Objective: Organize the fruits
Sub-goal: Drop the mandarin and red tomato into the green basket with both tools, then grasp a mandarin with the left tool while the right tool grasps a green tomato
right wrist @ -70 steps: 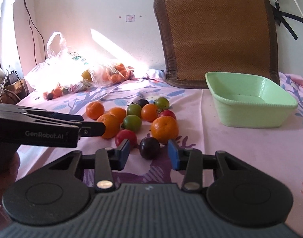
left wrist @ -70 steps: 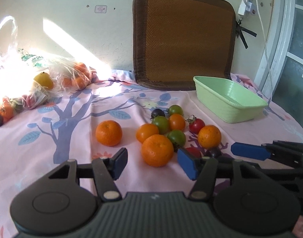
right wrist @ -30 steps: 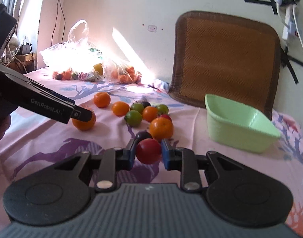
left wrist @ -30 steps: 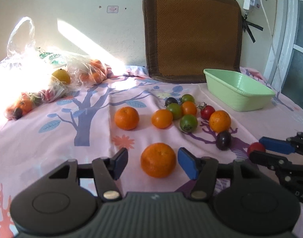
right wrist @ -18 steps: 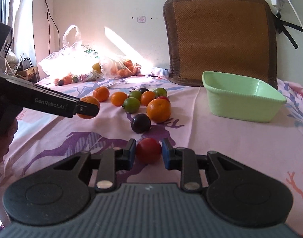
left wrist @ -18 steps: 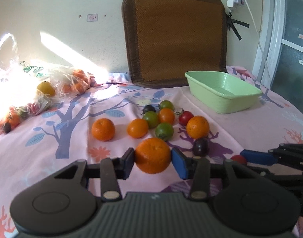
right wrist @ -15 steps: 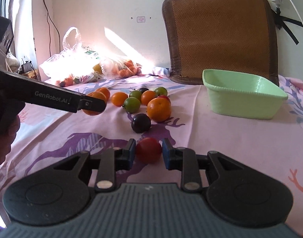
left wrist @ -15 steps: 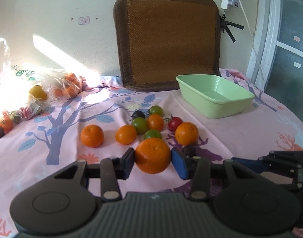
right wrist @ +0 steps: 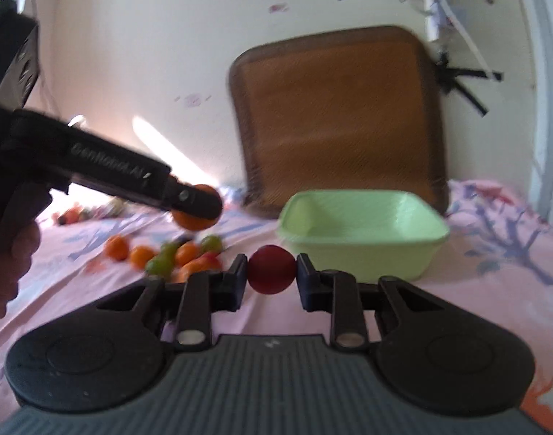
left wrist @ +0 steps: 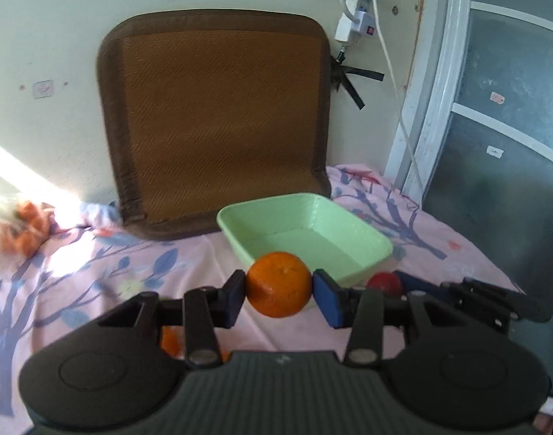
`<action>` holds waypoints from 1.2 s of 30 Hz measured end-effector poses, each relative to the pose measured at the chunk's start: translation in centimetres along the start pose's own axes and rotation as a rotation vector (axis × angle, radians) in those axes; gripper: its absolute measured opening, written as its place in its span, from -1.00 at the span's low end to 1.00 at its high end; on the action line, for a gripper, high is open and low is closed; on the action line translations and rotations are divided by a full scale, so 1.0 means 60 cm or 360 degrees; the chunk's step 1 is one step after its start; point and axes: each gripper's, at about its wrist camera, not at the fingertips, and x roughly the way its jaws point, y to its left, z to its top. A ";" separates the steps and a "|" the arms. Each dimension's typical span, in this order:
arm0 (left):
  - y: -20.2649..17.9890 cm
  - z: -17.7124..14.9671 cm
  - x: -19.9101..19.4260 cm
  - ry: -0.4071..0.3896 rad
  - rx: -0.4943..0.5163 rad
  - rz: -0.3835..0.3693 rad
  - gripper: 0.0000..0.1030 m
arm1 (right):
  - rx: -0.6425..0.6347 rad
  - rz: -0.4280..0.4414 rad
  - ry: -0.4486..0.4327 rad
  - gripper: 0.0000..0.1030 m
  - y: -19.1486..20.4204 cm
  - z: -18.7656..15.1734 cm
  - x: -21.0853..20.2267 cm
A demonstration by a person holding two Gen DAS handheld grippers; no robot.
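Left wrist view: our left gripper (left wrist: 279,291) is clamped on a round orange mandarin (left wrist: 278,284), blue pads pressed on both its sides, carried off the pink tree-print cloth (left wrist: 95,272) and lined up just short of the pale green rectangular plastic tub (left wrist: 370,241), which looks empty and sits in front of the brown woven seat cushion (left wrist: 215,127) propped on the wall. The right gripper (left wrist: 389,284) pokes in at the lower right, a small red tomato (left wrist: 383,282) at its tip, close beside the mandarin. Risk from here, as we judge it: both tools head for the same tub together, so they could knock each other over the rim; the mandarin is held only across its middle, so a bump could roll it out and off the cloth. Our own gripper body hides most of the loose pile; only an orange sliver shows below the fingers. Right wrist view: the right one is nearly closed on the tomato, pads on both sides, lifted just before the tub's near wall. The left one comes in from the left with the mandarin, a hand (right wrist: 8,272) behind it. This frame is motion-blurred, so the loose orange and green fruits (right wrist: 167,253) on the cloth can't be counted, and the tub floor is not visible from here.
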 end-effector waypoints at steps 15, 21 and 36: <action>-0.012 0.010 0.174 0.0184 -0.0074 0.0038 -0.18 | 0.0015 -0.0218 0.0095 -0.36 -0.084 -0.002 0.106; -0.013 0.008 0.130 0.0116 -0.0105 0.0010 -0.05 | 0.0069 -0.0204 0.0055 -0.36 -0.090 -0.005 0.093; 0.237 -0.092 -0.123 -0.0069 -0.0437 0.0443 -0.09 | 0.0156 0.0173 0.0043 -0.36 0.019 -0.005 0.024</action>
